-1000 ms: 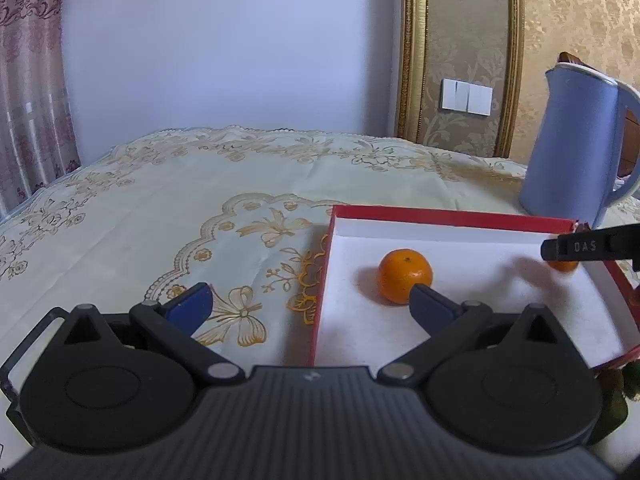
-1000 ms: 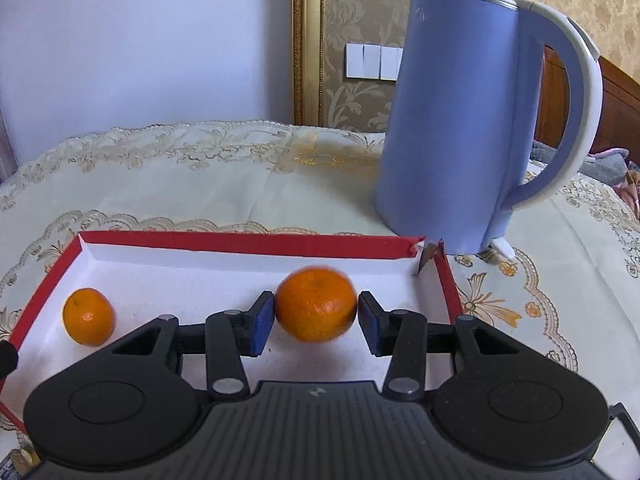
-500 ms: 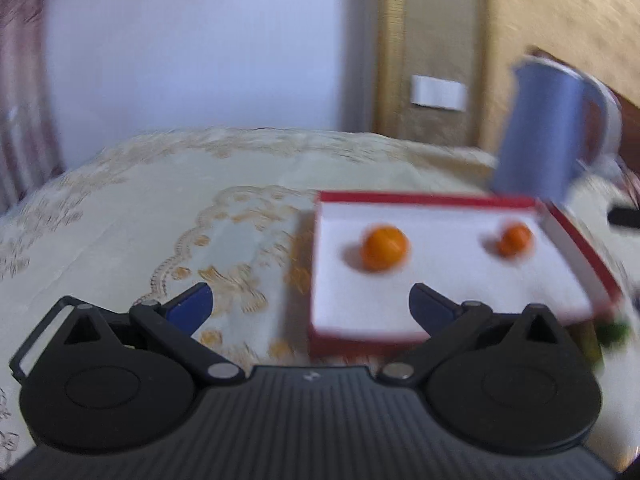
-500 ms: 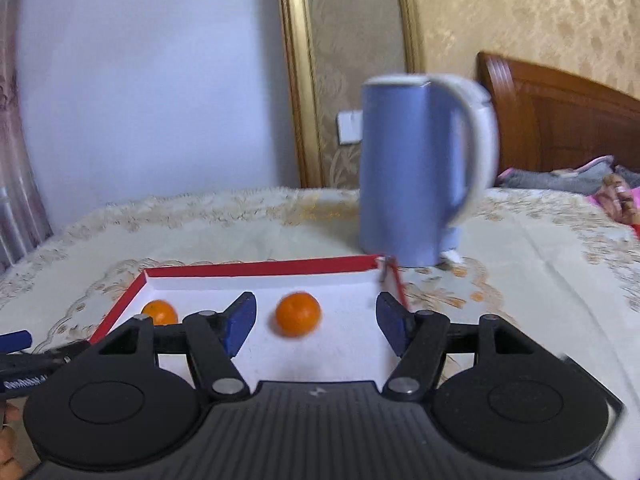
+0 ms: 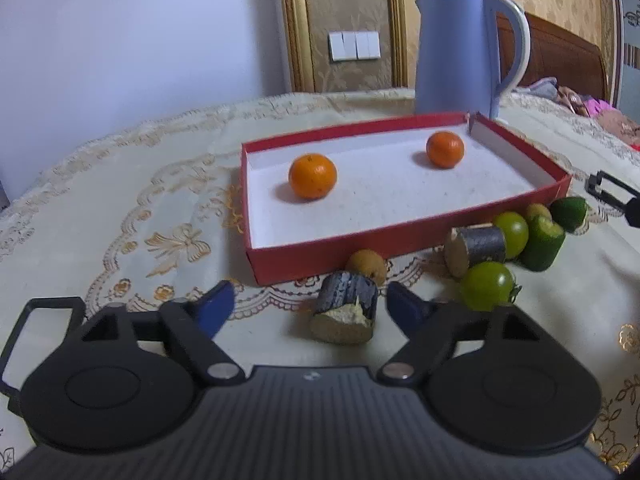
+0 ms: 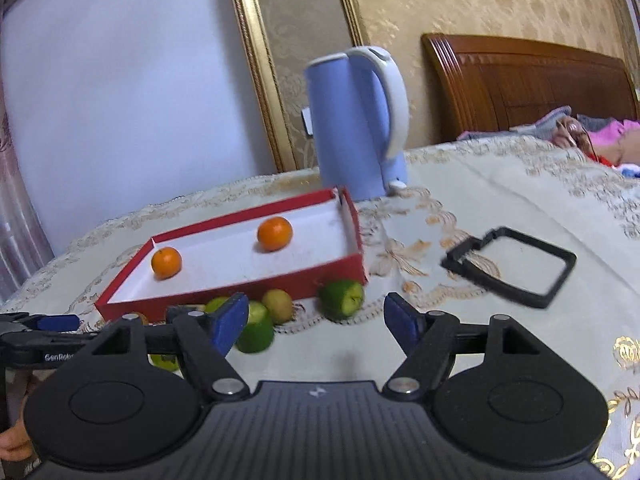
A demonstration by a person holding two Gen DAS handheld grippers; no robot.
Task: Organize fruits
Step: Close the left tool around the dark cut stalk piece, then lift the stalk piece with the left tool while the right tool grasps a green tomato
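A red box with a white floor holds two oranges, one left and one far right. In front of the box lie loose pieces: a dark cut stub, a second stub, green round fruits, cut green pieces and a small brown fruit. My left gripper is open, and the near stub sits between its fingertips. My right gripper is open and empty in front of the box, near green fruit.
A blue kettle stands behind the box's far right corner. A black rectangular frame lies on the cloth to the right. An embroidered tablecloth covers the table. A wooden headboard and bedding are behind.
My right gripper let go of the orange in the box and pulled back, open. Both grippers drew back and up, so the loose fruit in front of the box came into view.
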